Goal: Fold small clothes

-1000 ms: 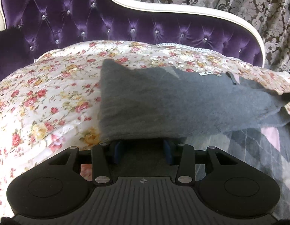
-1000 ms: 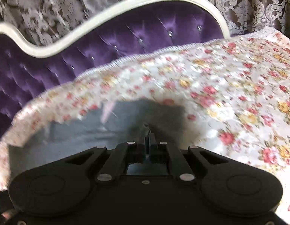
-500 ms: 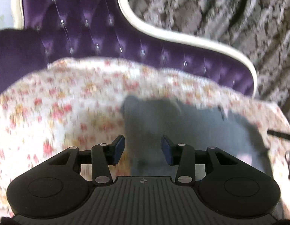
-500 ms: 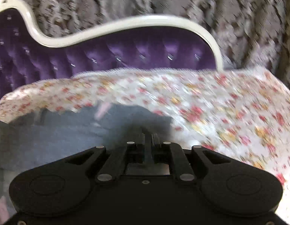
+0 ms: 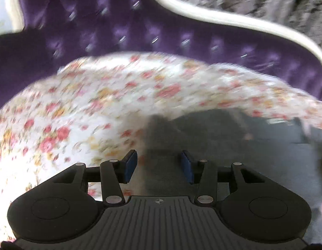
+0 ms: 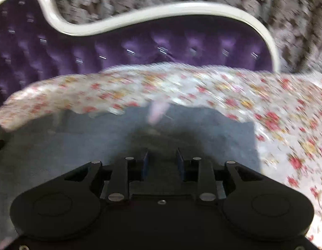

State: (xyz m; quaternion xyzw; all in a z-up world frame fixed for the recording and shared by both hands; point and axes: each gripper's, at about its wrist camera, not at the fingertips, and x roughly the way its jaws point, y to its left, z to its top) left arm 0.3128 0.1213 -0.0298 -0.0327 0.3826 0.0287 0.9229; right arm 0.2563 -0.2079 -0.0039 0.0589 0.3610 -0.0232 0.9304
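The grey garment (image 5: pixel 233 141) lies flat on the floral bedspread (image 5: pixel 98 108), its details lost to motion blur. The left gripper (image 5: pixel 158 166), having just widened slightly, stands partly open over its left edge, gripping nothing. The right gripper (image 6: pixel 162 163), jaws just opening, stands above the cloth; only the right wrist view shows a pink patch (image 6: pixel 157 112).

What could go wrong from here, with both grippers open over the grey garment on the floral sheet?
1. The right gripper has just been opening and nothing sits between its fingers, so the fold in the grey garment may spring back or slide.
2. The left gripper hangs open right at the garment's edge beside the floral sheet; a regrasp there could pinch the sheet too.
3. Both views are motion-blurred, so the edge is hard to place.
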